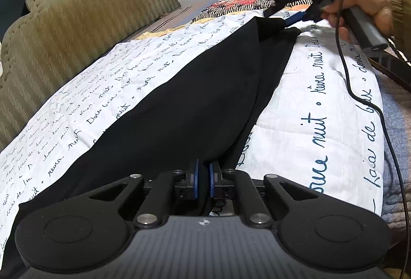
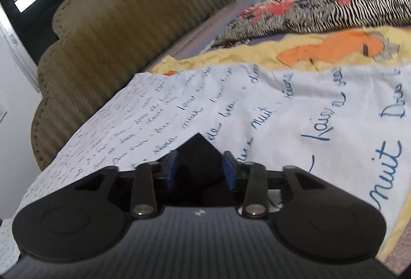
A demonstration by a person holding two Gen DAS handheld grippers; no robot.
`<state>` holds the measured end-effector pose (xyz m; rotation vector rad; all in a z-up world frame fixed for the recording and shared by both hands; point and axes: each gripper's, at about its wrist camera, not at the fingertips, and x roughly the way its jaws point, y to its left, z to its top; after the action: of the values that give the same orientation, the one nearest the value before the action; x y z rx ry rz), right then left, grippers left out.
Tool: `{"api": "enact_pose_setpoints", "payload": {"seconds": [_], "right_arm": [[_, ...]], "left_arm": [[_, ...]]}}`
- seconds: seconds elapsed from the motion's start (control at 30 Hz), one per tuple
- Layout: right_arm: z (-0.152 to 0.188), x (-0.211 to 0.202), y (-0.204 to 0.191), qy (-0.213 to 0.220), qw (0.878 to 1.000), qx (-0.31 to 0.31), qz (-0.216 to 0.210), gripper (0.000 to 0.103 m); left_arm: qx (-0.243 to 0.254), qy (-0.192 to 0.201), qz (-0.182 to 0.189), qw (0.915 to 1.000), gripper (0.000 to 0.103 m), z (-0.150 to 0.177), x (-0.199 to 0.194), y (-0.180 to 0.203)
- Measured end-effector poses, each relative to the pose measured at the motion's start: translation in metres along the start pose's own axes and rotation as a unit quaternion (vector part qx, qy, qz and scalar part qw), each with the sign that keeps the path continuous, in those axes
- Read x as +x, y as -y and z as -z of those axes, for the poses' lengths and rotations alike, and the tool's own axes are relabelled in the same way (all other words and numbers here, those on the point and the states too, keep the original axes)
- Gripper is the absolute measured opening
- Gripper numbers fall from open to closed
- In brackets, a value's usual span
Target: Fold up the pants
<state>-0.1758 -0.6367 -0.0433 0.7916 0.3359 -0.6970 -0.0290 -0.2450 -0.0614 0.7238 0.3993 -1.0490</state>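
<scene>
Black pants (image 1: pixel 195 99) lie stretched lengthwise on a white blanket with blue handwriting (image 1: pixel 316 104). My left gripper (image 1: pixel 204 177) is shut on the near end of the pants; black cloth runs between its blue pads. My right gripper (image 1: pixel 295 18), seen from the left wrist view, is at the far end of the pants. In the right wrist view the right gripper (image 2: pixel 200 168) is open, its blue pads wide apart, with a black corner of the pants (image 2: pixel 199 150) lying between them.
An olive padded headboard (image 1: pixel 77 30) runs along the left. A zebra and red patterned cloth (image 2: pixel 321 1) and a yellow and orange sheet (image 2: pixel 334 48) lie beyond the blanket. A black cable (image 1: pixel 359 96) trails across the blanket's right side.
</scene>
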Motion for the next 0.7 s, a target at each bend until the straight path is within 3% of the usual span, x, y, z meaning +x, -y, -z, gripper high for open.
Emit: {"api": "enact_pose_setpoints", "payload": {"seconds": [0.07,0.1,0.13,0.27,0.33,0.43,0.5,0.53,0.57,0.6,0.67,0.7], "right_arm": [[-0.003,0.015,0.008,-0.011,1.0,0.022,-0.01,0.052],[-0.004,0.022,0.01,-0.024,0.999,0.032,-0.01,0.024],[-0.006,0.027,0.008,-0.036,0.999,0.029,-0.018,0.017],[-0.016,0.02,-0.028,-0.036,0.995,-0.092,0.004,0.013],[-0.027,0.011,-0.049,-0.021,0.987,-0.157,0.023,0.013],[-0.047,0.001,-0.08,0.018,0.969,-0.242,0.052,0.004],[-0.057,0.002,-0.098,0.038,0.953,-0.29,0.08,0.008],[-0.062,0.008,-0.102,0.035,0.949,-0.3,0.088,0.015],[-0.065,0.02,-0.102,0.012,0.947,-0.306,0.094,0.032],[-0.066,0.03,-0.098,-0.005,0.946,-0.308,0.104,0.033],[-0.062,0.028,-0.085,0.014,0.95,-0.286,0.123,0.033],[-0.059,0.018,-0.076,0.033,0.959,-0.257,0.114,0.033]], "left_arm": [[0.003,0.0,-0.002,1.0,0.007,0.001,-0.001,0.001],[0.006,0.001,-0.003,1.0,0.007,0.001,-0.001,0.001],[0.008,0.001,-0.003,1.0,0.007,0.001,-0.001,0.002],[0.011,0.0,-0.005,0.9999,0.007,0.0,0.0,0.004],[0.011,0.0,-0.005,0.9999,0.007,-0.001,0.0,0.004],[0.006,0.0,-0.004,1.0,0.007,-0.001,0.001,0.004],[0.006,-0.001,-0.007,1.0,0.007,-0.001,0.001,0.004],[0.008,-0.002,-0.009,0.9999,0.007,-0.002,0.001,0.005],[0.009,-0.002,-0.011,0.9999,0.007,-0.002,0.001,0.006],[0.011,-0.002,-0.012,0.9999,0.007,-0.001,0.0,0.007],[0.013,0.001,-0.014,0.9998,0.007,0.0,-0.001,0.008],[0.014,0.002,-0.015,0.9998,0.007,0.0,-0.001,0.009]]}}
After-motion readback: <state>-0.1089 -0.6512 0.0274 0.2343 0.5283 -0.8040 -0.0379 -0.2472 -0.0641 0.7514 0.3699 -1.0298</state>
